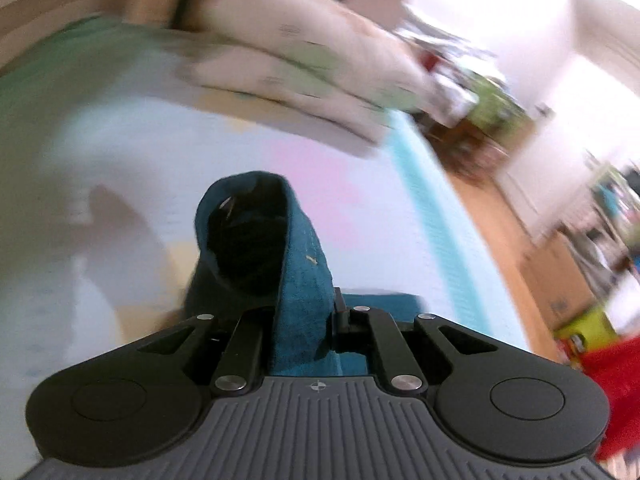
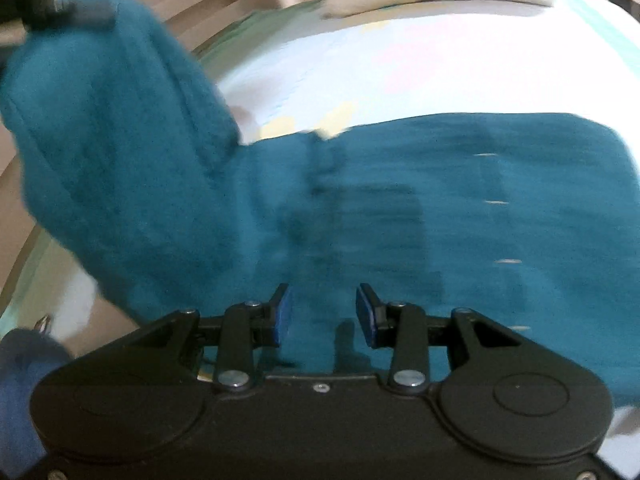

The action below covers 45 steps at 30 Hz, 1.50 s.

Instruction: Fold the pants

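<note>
**Teal trousers rise from pastel mattress**

While the pale, pastel-patterned mattress (image 2: 460,56) carries most of the soft teal fleece pants (image 2: 400,208), I have one leg lifted at the left, clenched in my left gripper (image 1: 298,312), cloth bunched between its fingers. My right gripper (image 2: 324,316) hovers over the flat part, jaws apart, holding nothing. I judge the fabric light, limp and floppy; hems and waistband edges look like the surest places to pinch.
</note>
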Available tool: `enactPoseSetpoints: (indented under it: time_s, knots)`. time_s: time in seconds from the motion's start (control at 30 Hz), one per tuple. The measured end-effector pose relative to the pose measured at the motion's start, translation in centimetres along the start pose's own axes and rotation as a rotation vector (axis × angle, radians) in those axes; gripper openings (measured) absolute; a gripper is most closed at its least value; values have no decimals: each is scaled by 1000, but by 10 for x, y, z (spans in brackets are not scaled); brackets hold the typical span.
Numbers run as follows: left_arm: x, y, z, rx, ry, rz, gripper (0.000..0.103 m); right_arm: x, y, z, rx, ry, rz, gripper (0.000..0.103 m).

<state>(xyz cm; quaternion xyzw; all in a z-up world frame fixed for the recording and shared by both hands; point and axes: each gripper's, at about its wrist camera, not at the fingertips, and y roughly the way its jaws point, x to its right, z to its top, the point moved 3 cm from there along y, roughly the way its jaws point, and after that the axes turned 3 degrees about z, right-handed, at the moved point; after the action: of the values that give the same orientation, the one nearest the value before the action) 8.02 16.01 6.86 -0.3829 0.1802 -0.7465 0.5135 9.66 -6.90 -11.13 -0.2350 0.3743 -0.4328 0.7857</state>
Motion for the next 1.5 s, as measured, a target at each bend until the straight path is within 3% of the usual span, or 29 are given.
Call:
enactPoseSetpoints:
  time_s: [0.1, 0.2, 0.3, 0.47, 0.7, 0.87, 1.07, 1.17, 1.27, 1.37, 1.5]
  knots:
    - [61, 42, 0, -41, 109, -42, 14, 23, -15, 5, 29, 14, -77, 48]
    - [104, 91, -9, -122, 147, -66, 17, 42, -23, 8, 9, -1, -162, 48]
    - [132, 131, -17, -207, 178, -65, 19, 62, -28, 6, -24, 10, -243, 48]
    - [153, 148, -19, -245, 220, -76, 19, 86, -23, 2, -80, 117, -242, 47]
    - [146, 141, -17, -238, 194, -70, 21, 92, -25, 2, -80, 183, -226, 48]
    - [114, 134, -24, -215, 154, 6, 21, 97, -41, 4, -142, 230, -120, 52]
    - [60, 136, -78, -293, 103, 96, 21, 91, -81, 5, -197, 136, -61, 52]
    - [45, 143, -113, -353, 72, 110, 21, 95, -99, 18, -167, 105, -76, 53]
    - [36, 150, -147, -414, 61, 120, 21, 108, -107, 39, -81, 118, -93, 62]
    - [32, 142, -158, -351, 51, 103, 21, 123, -95, 61, -5, 110, -155, 63]
    - [31, 138, -154, -346, 37, 101, 21, 143, -63, 83, 55, 57, -216, 65]
